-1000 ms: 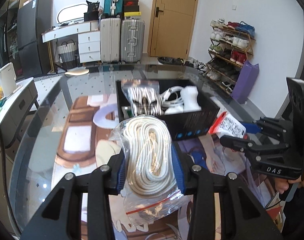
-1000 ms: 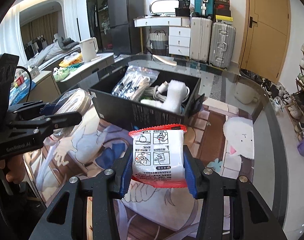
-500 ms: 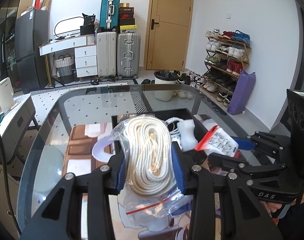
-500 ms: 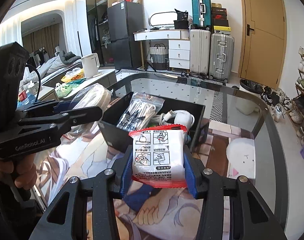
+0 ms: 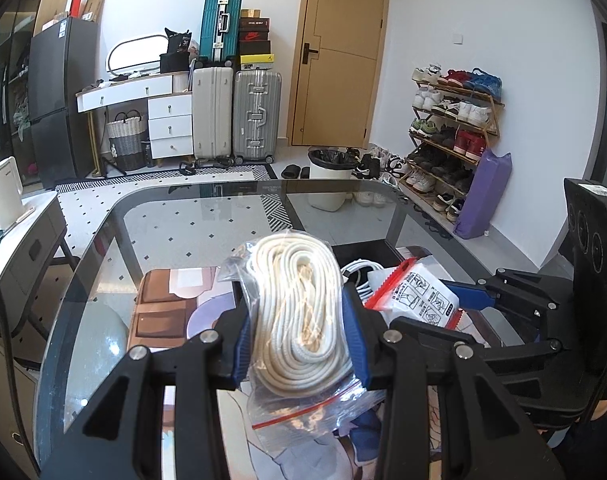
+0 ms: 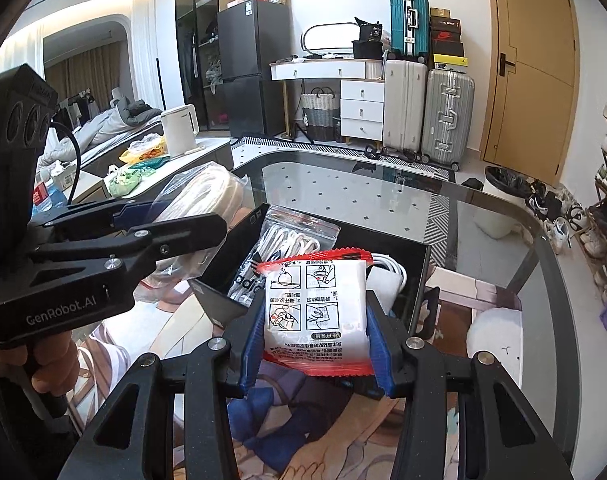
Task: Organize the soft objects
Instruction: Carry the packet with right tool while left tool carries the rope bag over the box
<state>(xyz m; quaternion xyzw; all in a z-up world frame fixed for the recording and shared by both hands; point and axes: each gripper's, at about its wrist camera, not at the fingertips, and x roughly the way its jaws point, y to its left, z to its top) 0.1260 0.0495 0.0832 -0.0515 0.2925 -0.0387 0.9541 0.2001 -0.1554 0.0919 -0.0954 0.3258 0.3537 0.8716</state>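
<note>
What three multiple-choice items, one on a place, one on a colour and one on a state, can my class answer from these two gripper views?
1. Where is the black box?
A. on the glass table
B. on the floor
C. on the shoe rack

2. What colour are the edges of the white packet?
A. green
B. red
C. yellow

3. What is the state of the left gripper?
A. open and empty
B. shut on the bag of rope
C. lying on the table

Answers:
1 A, the box stands on the glass top.
2 B, red bands run along the packet's top and bottom.
3 B, its blue pads press both sides of the bag.
</note>
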